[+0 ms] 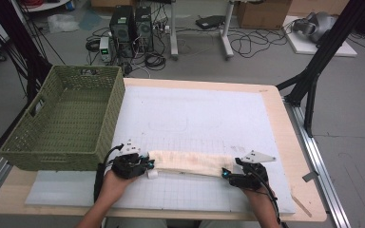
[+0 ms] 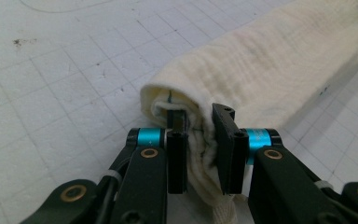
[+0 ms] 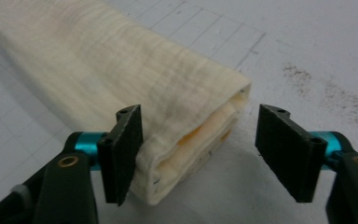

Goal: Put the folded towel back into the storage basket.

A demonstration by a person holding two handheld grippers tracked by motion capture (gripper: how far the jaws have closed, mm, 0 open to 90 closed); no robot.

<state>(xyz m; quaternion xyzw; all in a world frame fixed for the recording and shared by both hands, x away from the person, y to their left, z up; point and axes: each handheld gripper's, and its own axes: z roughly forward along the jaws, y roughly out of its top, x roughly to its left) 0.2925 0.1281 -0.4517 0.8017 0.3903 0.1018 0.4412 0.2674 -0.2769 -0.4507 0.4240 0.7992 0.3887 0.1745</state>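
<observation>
A cream cloth, folded into a long narrow strip, lies across the near part of the white grid mat. My left gripper is at its left end. In the left gripper view, the left gripper is shut on the bunched end of the cloth. My right gripper is at the strip's right end. In the right gripper view, the right gripper stands open around the folded end of the cloth; one jaw is beside the fold and the other stands well apart from it.
A green woven basket stands at the left of the wooden table, its near corner close to my left gripper. Beyond the table are computer towers, cables and a black frame leg.
</observation>
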